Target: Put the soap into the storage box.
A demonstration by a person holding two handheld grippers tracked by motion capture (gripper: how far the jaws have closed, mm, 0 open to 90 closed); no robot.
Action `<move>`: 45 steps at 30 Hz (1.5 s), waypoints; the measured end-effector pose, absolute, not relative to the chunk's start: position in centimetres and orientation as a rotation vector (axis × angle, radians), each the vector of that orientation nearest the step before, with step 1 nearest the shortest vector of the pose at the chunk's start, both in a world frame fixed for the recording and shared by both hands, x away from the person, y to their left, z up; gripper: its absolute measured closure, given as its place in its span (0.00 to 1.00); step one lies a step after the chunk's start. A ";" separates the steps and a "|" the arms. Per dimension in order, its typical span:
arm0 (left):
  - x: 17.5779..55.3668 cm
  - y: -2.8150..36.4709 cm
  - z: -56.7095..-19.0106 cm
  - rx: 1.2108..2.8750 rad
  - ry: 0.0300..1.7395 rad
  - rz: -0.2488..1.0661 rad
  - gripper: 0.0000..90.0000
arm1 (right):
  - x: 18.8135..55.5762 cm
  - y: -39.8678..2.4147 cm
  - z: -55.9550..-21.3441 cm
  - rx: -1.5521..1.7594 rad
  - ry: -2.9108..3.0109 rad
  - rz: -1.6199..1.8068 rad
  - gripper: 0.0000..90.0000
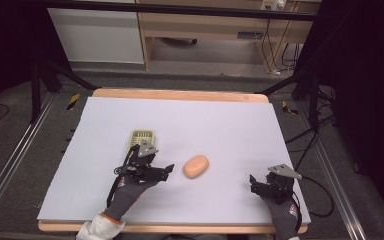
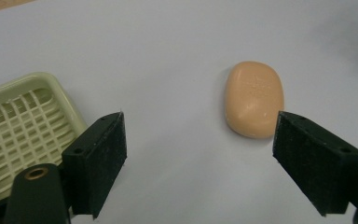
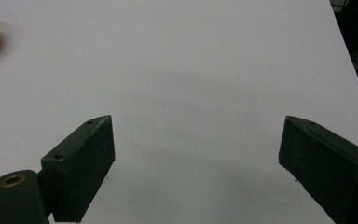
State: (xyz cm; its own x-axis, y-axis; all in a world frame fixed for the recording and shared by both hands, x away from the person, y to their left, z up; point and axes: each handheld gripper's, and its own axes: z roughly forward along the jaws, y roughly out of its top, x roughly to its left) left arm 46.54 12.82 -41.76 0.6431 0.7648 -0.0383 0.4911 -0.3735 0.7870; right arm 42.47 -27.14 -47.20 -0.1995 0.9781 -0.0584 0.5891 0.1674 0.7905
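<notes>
— High view first: where is the soap (image 1: 196,166)?
— Flat on the table (image 1: 220,125), about midway between side edges, nearer the near edge, just beside the left gripper (image 1: 166,171), whose jaws gape apart, empty.
— The soap dish (image 1: 141,138)?
— Behind that gripper, toward the left edge.
— The right gripper (image 1: 253,181)?
— Near the near right corner, jaws wide, holding nothing.

High overview; claw cameras close, sharing soap (image 2: 254,99)

Smooth, waxy, matt peach soap (image 2: 254,99). Pale green glossy plastic dish (image 2: 16,126) with a moulded grid. Matt white sheet over a wooden table (image 1: 180,95). Black tongs (image 2: 198,156) with rough, foam-like pads (image 2: 107,158).
</notes>
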 end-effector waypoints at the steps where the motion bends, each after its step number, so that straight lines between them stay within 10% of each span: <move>1: 46.6 12.7 -41.8 2.054 0.974 0.426 0.18 | 42.5 -27.2 -47.2 1.479 1.867 0.863 0.12; 45: 48.4 6.8 -42.8 2.144 0.903 0.355 0.21 | 42.6 -27.0 -47.3 1.479 1.881 0.868 0.12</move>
State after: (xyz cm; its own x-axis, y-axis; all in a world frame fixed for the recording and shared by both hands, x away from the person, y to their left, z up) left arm 48.38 6.79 -42.83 0.7101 0.7030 -0.0378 0.4890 -0.4539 0.7449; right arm 42.61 -27.00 -47.26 -0.2107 0.9761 -0.0529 0.5931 0.1707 0.7868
